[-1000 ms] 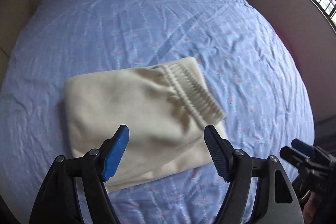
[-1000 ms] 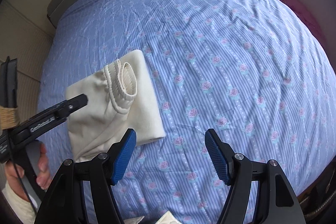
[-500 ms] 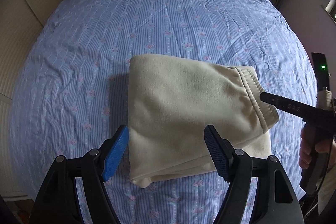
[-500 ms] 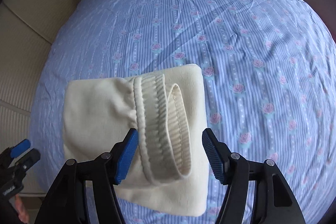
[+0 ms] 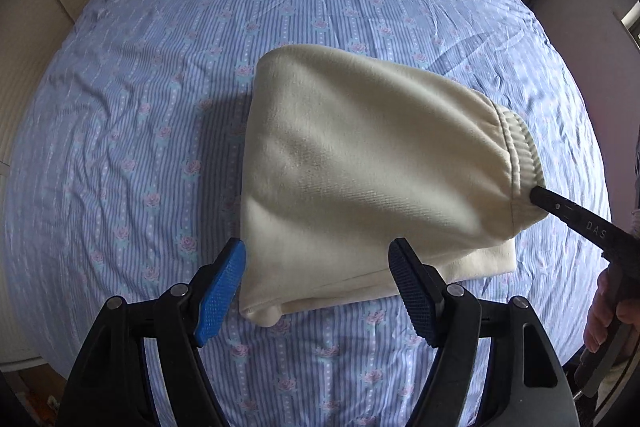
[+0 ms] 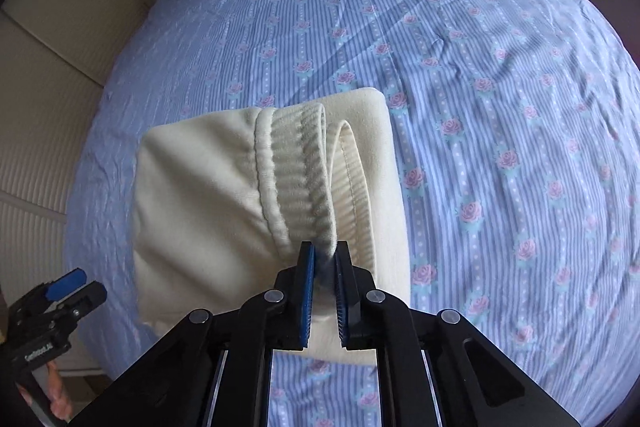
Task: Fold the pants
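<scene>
Covering the bed (image 5: pixel 168 75), the striped sheet (image 6: pixel 500 75) carries your folded cream pants (image 5: pixel 360 163). Your right gripper (image 6: pixel 323 267) has just closed, pinching their ribbed waistband (image 6: pixel 304 179), while your left gripper (image 5: pixel 318 291) hovers with jaws apart at the near edge, holding nothing.

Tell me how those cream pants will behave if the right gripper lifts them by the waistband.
Probably floppy: the pants lie in soft folds, so layers would likely unfold and hang. The right gripper pinches only the ribbed waistband, which may stretch.

Both wrist cams look down, close, sharing pants (image 5: pixel 360 163).
</scene>
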### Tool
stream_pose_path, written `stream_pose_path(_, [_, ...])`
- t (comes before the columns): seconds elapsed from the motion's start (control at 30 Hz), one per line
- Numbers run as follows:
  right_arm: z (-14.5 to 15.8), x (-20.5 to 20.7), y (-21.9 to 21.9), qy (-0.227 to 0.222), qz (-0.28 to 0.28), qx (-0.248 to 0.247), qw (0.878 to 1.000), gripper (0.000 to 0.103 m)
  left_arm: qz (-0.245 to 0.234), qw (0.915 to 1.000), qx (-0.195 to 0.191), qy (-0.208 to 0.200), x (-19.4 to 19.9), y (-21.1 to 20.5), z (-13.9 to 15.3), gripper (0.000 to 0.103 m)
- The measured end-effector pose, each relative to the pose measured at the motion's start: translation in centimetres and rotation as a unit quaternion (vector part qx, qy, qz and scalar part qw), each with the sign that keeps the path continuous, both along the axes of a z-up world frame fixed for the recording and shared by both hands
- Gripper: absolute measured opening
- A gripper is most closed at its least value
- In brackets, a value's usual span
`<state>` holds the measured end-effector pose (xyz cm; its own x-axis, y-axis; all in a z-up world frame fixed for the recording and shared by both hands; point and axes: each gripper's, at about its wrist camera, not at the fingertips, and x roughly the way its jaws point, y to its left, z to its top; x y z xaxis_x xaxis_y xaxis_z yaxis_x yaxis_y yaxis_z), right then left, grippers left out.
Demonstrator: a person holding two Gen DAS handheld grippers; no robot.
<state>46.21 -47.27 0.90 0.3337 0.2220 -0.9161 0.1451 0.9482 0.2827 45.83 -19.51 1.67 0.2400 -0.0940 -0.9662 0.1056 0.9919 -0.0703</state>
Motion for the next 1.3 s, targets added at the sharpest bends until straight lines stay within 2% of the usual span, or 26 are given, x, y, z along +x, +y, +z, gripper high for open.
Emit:
stream_pose_path(0.1, [0.3, -0.9, -0.4, -0.009, -0.005, -0.036, 0.999, 0.010, 0.000, 1.0000, 0.004, -0.006, -0.4, 0.2, 0.3, 0.073])
stream_pose_path(0.17, [-0.3, -0.4, -0.9, 0.001, -0.011, -0.043, 0.999, 0.010, 0.002, 0.9999, 0.008, -0.009, -0.6, 0.5, 0.4, 0.073])
stream_pose_path(0.27, [-2.2, 1.6, -1.4, 0.023, -0.015, -0.029, 0.999, 0.011, 0.016, 0.9998, 0.005, -0.005, -0.7, 1.1, 0.3, 0.073])
stream_pose_path(0.33, [-2.9, 2.5, -1.7, 0.036, -0.021, 0.011, 0.999, 0.016, 0.026, 0.9997, -0.002, 0.000, -0.9, 1.5, 0.2, 0.073])
stream_pose_path(0.37, [-3.0, 2.9, -1.8, 0.039, -0.023, 0.033, 0.998, 0.021, 0.029, 0.9996, -0.005, 0.002, -0.9, 1.8, 0.1, 0.073])
stream_pose_path(0.4, [-2.9, 3.0, -2.1, 0.037, -0.023, 0.053, 0.998, 0.040, 0.032, 0.9995, -0.007, 0.003, -1.1, 1.9, 0.1, 0.073])
stream_pose_path(0.47, [-2.7, 3.1, -2.5, 0.026, -0.032, 0.067, 0.997, 0.063, 0.031, 0.9995, -0.006, 0.005, -1.2, 1.9, 0.1, 0.073])
stream_pose_path(0.5, [-2.6, 3.1, -2.6, 0.022, -0.036, 0.059, 0.997, 0.067, 0.030, 0.9995, -0.004, 0.005, -1.3, 1.9, 0.0, 0.073])
stream_pose_path(0.57, [-3.5, 3.3, -2.6, 0.034, -0.035, 0.062, 0.997, 0.067, 0.026, 0.9996, -0.001, 0.005, -1.4, 1.7, 0.0, 0.073])
stream_pose_path(0.67, [-6.3, 3.9, -2.4, 0.088, -0.034, 0.071, 0.993, 0.067, 0.020, 0.9998, 0.002, 0.006, -1.4, 1.3, 0.1, 0.073])
stream_pose_path(0.73, [-7.6, 3.9, -2.2, 0.109, -0.041, 0.087, 0.989, 0.067, 0.014, 0.9999, 0.004, 0.003, -1.4, 1.1, 0.3, 0.073])
stream_pose_path(0.77, [-7.9, 3.9, -1.9, 0.115, -0.043, 0.098, 0.988, 0.061, 0.012, 0.9999, 0.006, 0.001, -1.4, 1.1, 0.3, 0.073])
stream_pose_path(0.8, [-7.9, 3.9, -1.8, 0.116, -0.046, 0.095, 0.988, 0.051, 0.010, 0.9999, 0.006, -0.001, -1.3, 1.1, 0.4, 0.073])
stream_pose_path(0.83, [-7.5, 3.9, -1.5, 0.112, -0.044, 0.086, 0.989, 0.047, 0.010, 0.9999, 0.005, -0.002, -1.3, 1.1, 0.5, 0.073])
stream_pose_path(0.9, [-6.0, 3.8, -0.6, 0.095, -0.026, 0.089, 0.991, 0.017, 0.015, 0.9999, 0.000, -0.002, -1.1, 1.5, 0.6, 0.073])
stream_pose_path(1.03, [-2.8, 4.5, 0.8, 0.062, -0.004, 0.084, 0.995, 0.014, 0.034, 0.9994, -0.011, 0.001, -0.7, 2.3, 0.5, 0.073])
stream_pose_path(1.13, [-0.5, 3.8, -0.3, 0.035, -0.026, 0.131, 0.990, 0.012, 0.038, 0.9992, -0.014, 0.002, -0.7, 2.5, 0.6, 0.073])
stream_pose_path(1.2, [-0.5, 2.8, -1.7, 0.034, -0.055, 0.151, 0.986, 0.012, 0.033, 0.9994, -0.008, -0.002, -0.8, 2.4, 0.8, 0.073])
stream_pose_path(1.27, [-2.0, 2.4, -2.4, 0.050, -0.068, 0.135, 0.987, 0.012, 0.024, 0.9997, 0.001, -0.007, -1.0, 2.1, 0.9, 0.073])
stream_pose_path(1.3, [-3.5, 2.4, -2.5, 0.074, -0.068, 0.123, 0.987, 0.012, 0.019, 0.9997, 0.011, -0.009, -1.1, 1.9, 0.9, 0.073])
